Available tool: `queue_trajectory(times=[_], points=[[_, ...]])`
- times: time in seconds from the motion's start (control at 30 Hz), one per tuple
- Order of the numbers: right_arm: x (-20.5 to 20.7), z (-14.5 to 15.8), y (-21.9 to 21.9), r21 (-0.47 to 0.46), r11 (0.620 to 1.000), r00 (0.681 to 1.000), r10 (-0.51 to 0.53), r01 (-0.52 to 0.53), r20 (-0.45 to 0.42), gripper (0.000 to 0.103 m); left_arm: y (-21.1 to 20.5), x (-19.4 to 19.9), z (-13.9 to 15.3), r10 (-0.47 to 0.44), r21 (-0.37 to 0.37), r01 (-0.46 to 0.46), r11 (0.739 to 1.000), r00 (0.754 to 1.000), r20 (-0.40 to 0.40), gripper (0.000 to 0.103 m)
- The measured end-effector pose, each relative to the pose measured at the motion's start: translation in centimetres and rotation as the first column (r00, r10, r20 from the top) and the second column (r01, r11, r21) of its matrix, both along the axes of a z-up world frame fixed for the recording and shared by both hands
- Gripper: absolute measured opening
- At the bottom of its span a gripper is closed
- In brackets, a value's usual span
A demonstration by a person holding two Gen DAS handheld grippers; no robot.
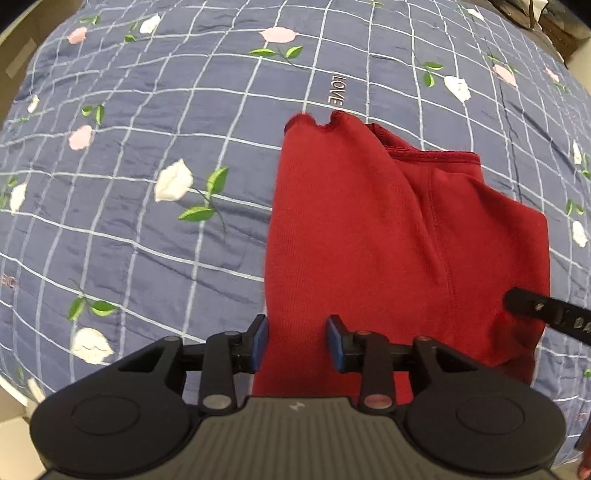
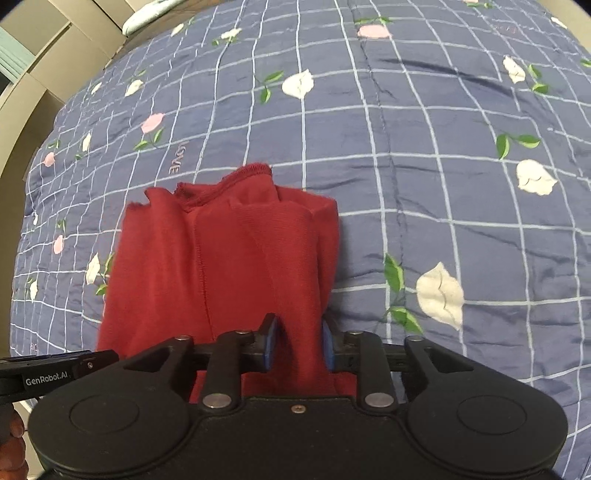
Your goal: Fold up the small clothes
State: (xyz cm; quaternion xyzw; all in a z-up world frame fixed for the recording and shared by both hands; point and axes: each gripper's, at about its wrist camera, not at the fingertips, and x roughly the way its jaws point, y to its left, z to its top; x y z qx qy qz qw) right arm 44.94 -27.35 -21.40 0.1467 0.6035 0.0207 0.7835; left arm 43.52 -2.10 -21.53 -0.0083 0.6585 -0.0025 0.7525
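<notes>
A dark red garment lies folded lengthwise on the blue flowered quilt, its hemmed end pointing away from me. My left gripper sits over the near left part of the garment. Its blue pads stand apart and flat cloth fills the gap. In the right wrist view the garment rises in a bunched ridge between the pads of my right gripper, which is shut on its near right edge. The right gripper's finger shows at the left view's right edge.
The quilt spreads wide beyond and beside the garment. Cardboard boxes stand past its far left corner. Dark items sit beyond the far right edge. The left gripper's body and a hand appear low left.
</notes>
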Motion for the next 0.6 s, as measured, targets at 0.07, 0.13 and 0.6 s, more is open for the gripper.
queue_trajectory(times=[0.07, 0.13, 0.6], points=[[-0.2, 0.5, -0.1, 0.001, 1.000, 1.000, 0.002, -0.002, 0.016, 0.043, 0.2, -0.2, 0.3, -0.003, 0.002, 0.003, 1.000, 1.000, 0.007, 0.057], [-0.6, 1.1, -0.2, -0.003, 1.000, 0.999, 0.004, -0.004, 0.035, 0.051, 0.4, -0.5, 0.8, -0.006, 0.009, 0.006, 1.000, 1.000, 0.018, 0.065], [-7.0, 9.9, -0.3, -0.028, 0.999, 0.941, 0.043, -0.036, 0.337, 0.100, 0.8, -6.8, 8.5, 0.033, 0.059, -0.048, 0.997, 0.969, 0.246, 0.099]])
